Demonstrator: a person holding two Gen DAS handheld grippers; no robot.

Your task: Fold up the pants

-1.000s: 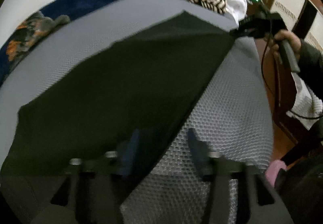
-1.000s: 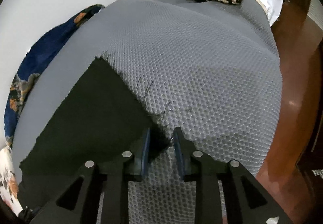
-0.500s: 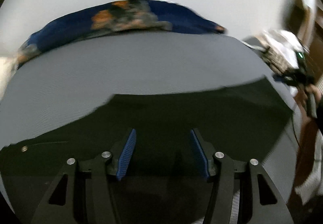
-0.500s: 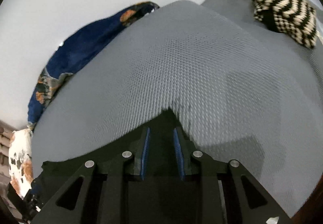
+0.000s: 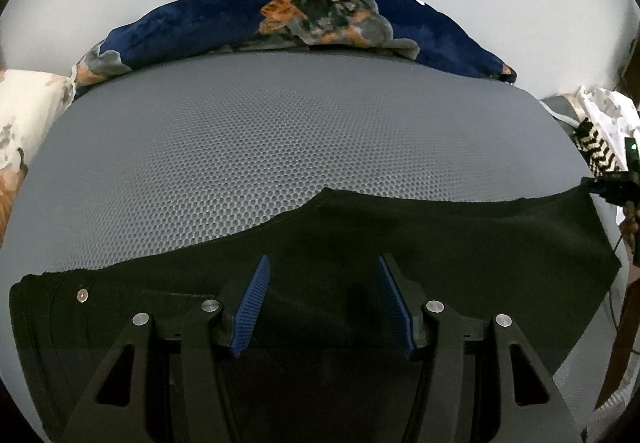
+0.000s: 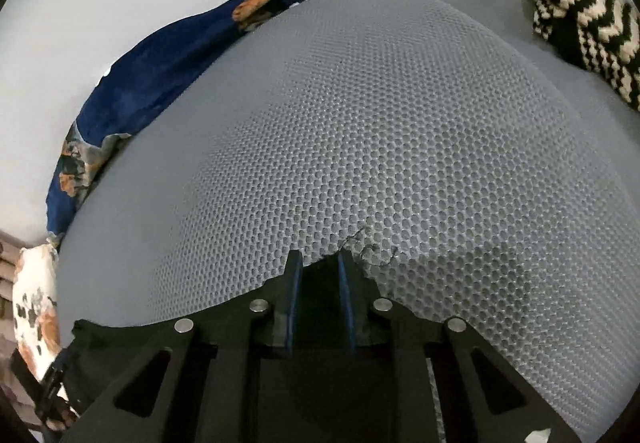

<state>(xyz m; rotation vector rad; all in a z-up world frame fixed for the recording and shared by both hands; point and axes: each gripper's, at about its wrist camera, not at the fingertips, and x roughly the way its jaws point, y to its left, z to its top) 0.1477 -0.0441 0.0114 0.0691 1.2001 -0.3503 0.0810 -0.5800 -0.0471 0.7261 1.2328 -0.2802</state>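
Black pants (image 5: 440,243) lie flat along the near edge of a grey honeycomb mat (image 5: 280,147), waist with a metal rivet at the left. My left gripper (image 5: 324,279) is open just above the middle of the pants, holding nothing. My right gripper (image 6: 318,267) is shut on the frayed hem corner of the pants (image 6: 320,283); it also shows at the far right of the left wrist view (image 5: 612,189), pinching that corner.
A dark blue floral blanket (image 5: 320,23) lies along the far edge of the mat by the white wall. A black and cream knitted item (image 6: 584,23) sits at the right end. A floral pillow (image 5: 24,115) is at the left.
The left gripper swung from the side of the pants to face them squarely, over their middle. The right gripper kept hold of the hem corner and drew it toward the mat's near edge.
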